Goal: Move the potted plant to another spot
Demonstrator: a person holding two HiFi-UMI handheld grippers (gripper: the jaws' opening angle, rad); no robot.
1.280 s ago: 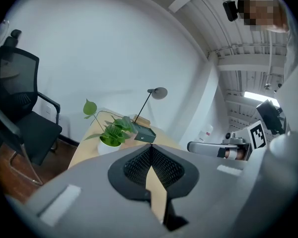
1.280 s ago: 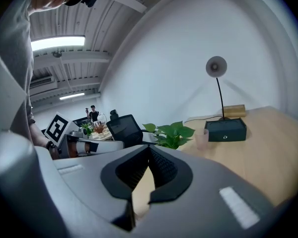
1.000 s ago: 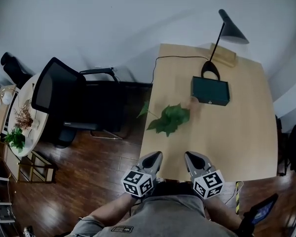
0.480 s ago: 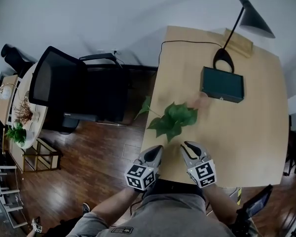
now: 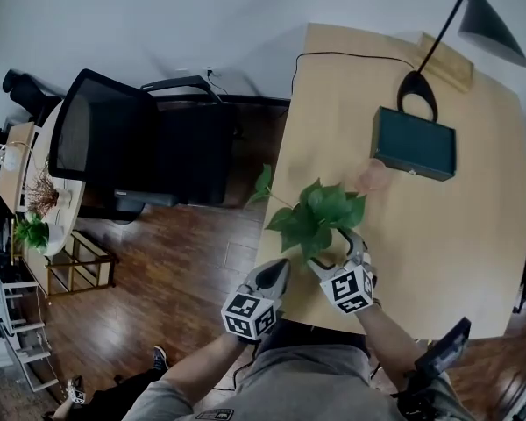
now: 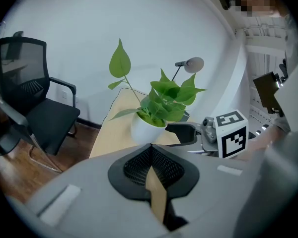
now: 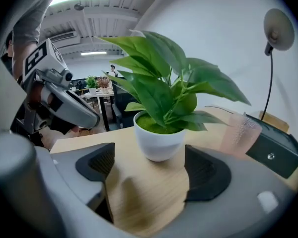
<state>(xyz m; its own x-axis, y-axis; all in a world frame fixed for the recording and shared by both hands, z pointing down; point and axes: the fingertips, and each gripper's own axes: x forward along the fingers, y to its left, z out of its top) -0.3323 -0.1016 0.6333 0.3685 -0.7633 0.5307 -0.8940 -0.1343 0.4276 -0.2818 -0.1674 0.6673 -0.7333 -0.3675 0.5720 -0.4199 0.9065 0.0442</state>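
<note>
The potted plant [image 5: 320, 216] has broad green leaves in a small white pot [image 7: 159, 139] and stands upright near the left edge of the wooden table [image 5: 473, 235]. My right gripper [image 5: 340, 254] is right in front of it. Its jaws are opening: the pot sits just beyond the tips of my right gripper [image 7: 150, 171], with nothing touching the pads [image 7: 207, 168]. My left gripper [image 5: 276, 272] hangs at the table's near left corner. In the left gripper view my left gripper [image 6: 150, 151] is shut and empty, and the pot [image 6: 146, 128] stands ahead of it.
A pink tumbler [image 5: 373, 175] stands just behind the plant, with a dark green box [image 5: 414, 143] and a black desk lamp [image 5: 486, 20] further back. A black office chair [image 5: 114, 143] stands left of the table. A side table with small plants [image 5: 33, 226] is at far left.
Both grippers have come forward and down toward the plant. The right gripper went from shut to open and now sits under the leaves at the pot.
</note>
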